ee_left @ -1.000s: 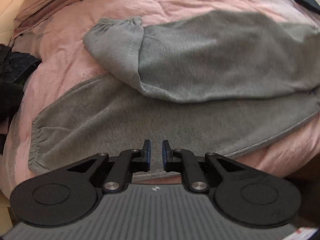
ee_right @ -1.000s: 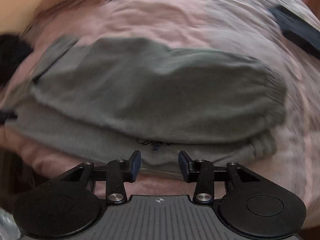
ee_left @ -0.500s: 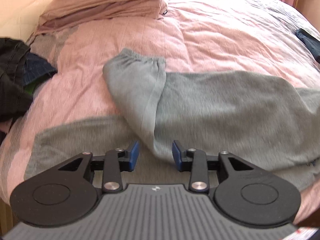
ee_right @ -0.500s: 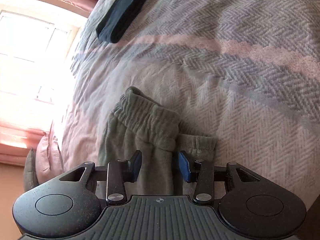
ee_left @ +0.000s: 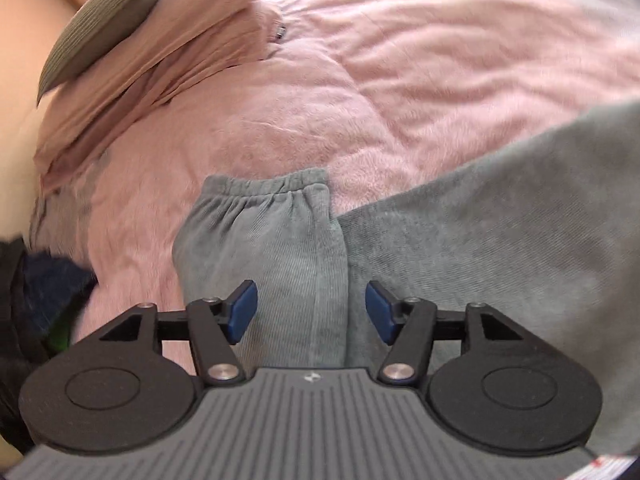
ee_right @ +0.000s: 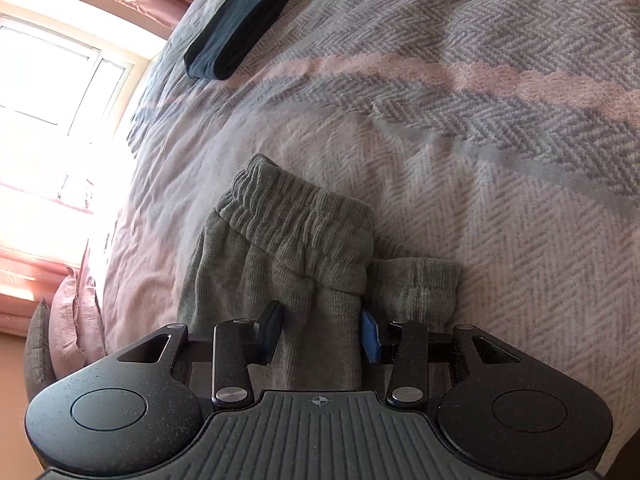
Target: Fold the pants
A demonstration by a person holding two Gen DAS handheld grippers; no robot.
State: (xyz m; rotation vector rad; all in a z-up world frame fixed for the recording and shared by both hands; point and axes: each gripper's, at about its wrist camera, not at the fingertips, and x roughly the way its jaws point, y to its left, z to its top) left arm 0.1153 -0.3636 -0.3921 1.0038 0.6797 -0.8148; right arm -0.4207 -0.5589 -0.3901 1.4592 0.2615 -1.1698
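Moved since earlier: left gripper (ee_left: 310, 312) has come in over the ankle cuff (ee_left: 266, 194) of the grey ribbed cotton pants (ee_left: 500, 248); a half second before, it was further back and showed both legs.
Left tool: its jaws are opening, blue pads standing clear on each side of the upper leg; nothing is held.
Right tool: right gripper (ee_right: 320, 334) is about half open and straddles the bunched elastic waistband (ee_right: 296, 220); I cannot tell if the pads really press it.
Pants: they lie across the pink fluffy bed cover (ee_left: 440, 60), cuff end toward the pink pillows (ee_left: 160, 52).
Doing it well: probably lower both tools together, pinch through all layers, then carry cuff to waist with the cloth tight.
Edges: the bed side is near the dark clothes heap (ee_left: 36, 300) at the left.
Free room: the herringbone blanket (ee_right: 480, 120) beyond the waistband is open; the folded dark blue garment (ee_right: 244, 28) is well apart.
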